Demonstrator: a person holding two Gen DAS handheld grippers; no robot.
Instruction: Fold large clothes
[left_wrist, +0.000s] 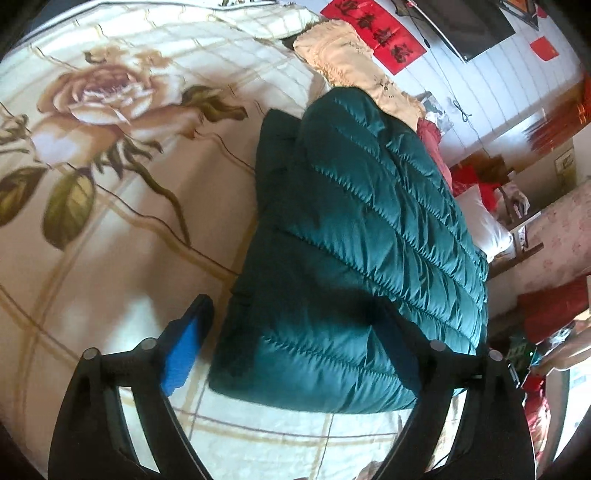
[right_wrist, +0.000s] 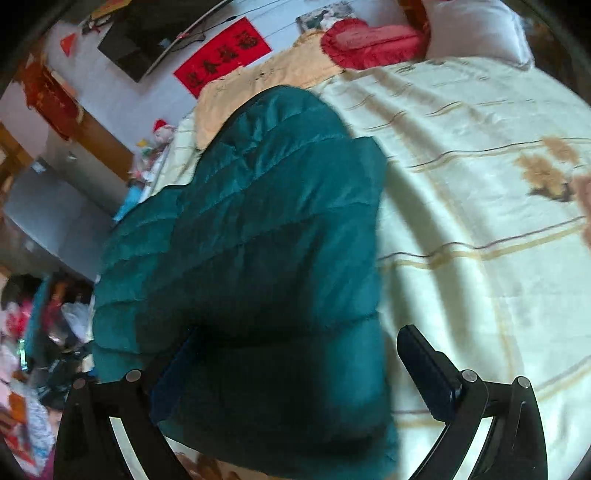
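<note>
A dark teal quilted down jacket (left_wrist: 354, 236) lies folded in a thick bundle on the cream floral bedspread (left_wrist: 110, 206). My left gripper (left_wrist: 295, 332) is open, its fingers spread wide over the near end of the bundle, holding nothing. In the right wrist view the same jacket (right_wrist: 258, 240) fills the centre-left. My right gripper (right_wrist: 295, 369) is open too, its jaws wide apart on either side of the jacket's near end, not closed on it.
The bedspread (right_wrist: 480, 221) stretches right. A peach blanket (right_wrist: 258, 74), a red cushion (right_wrist: 369, 40) and a white pillow (right_wrist: 476, 29) lie at the bed's far end. Red banners (left_wrist: 373, 29) and a dark screen (left_wrist: 465, 22) hang on the wall. Clutter lies beside the bed (right_wrist: 37, 332).
</note>
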